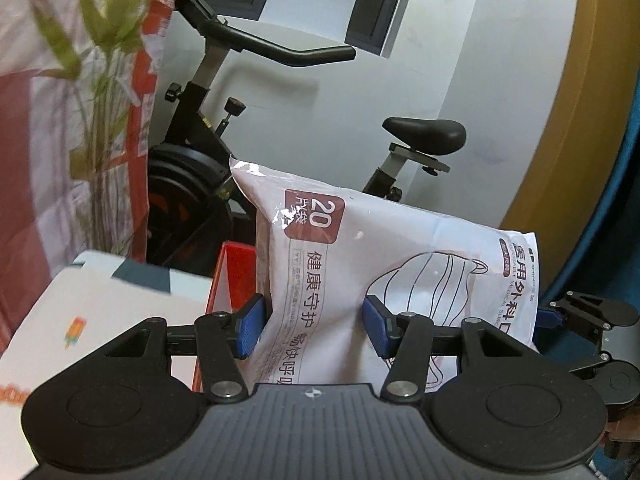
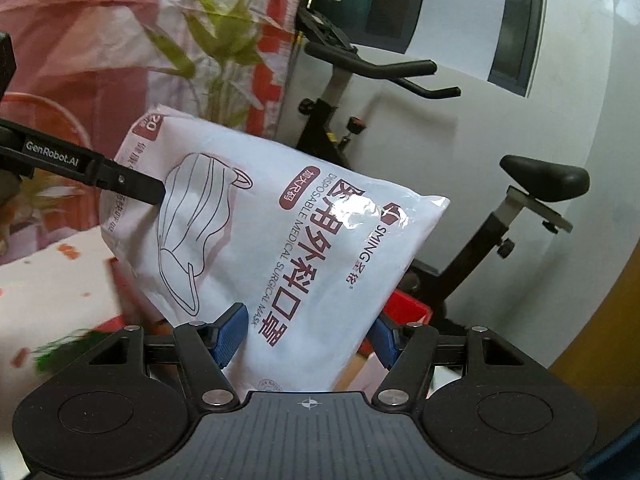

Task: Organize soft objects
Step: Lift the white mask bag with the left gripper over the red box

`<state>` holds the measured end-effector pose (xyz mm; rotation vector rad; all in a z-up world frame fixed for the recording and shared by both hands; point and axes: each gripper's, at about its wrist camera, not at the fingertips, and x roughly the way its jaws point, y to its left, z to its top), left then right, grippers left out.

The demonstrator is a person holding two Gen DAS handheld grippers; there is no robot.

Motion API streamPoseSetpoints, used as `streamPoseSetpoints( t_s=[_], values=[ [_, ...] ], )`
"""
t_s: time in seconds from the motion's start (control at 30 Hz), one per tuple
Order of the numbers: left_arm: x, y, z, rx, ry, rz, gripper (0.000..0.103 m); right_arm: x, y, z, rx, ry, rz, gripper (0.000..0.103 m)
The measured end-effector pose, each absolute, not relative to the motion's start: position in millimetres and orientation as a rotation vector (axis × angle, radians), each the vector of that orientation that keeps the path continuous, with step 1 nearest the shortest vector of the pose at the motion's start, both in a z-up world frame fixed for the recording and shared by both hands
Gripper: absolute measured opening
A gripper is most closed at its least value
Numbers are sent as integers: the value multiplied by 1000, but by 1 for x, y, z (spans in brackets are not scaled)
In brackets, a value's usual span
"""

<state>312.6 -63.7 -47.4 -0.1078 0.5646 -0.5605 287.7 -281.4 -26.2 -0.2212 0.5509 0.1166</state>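
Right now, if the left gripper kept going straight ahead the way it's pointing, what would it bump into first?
Nothing new at first: the left gripper already has the white mask packet between its jaws. Beyond the packet stands the black exercise bike, probably the next thing in line, though its distance is unclear.

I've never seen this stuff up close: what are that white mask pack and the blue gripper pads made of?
The mask pack looks like thin glossy plastic film: it shows bright glare patches and soft creases. The blue pads look like matte rubber or soft plastic, with a fine ribbed texture; which one is hard to tell.
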Motion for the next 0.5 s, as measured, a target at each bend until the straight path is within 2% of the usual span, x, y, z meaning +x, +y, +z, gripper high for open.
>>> streamPoseSetpoints(
  t_s=[0.4, 0.5],
  values=[
    [420, -110, -78, -29, 667, -507, 55, 402, -316, -79, -254, 656, 43, 52],
    [436, -116, -85, -4, 696, -496, 44, 418, -317, -89, -274, 707, 23, 47]
  ],
)
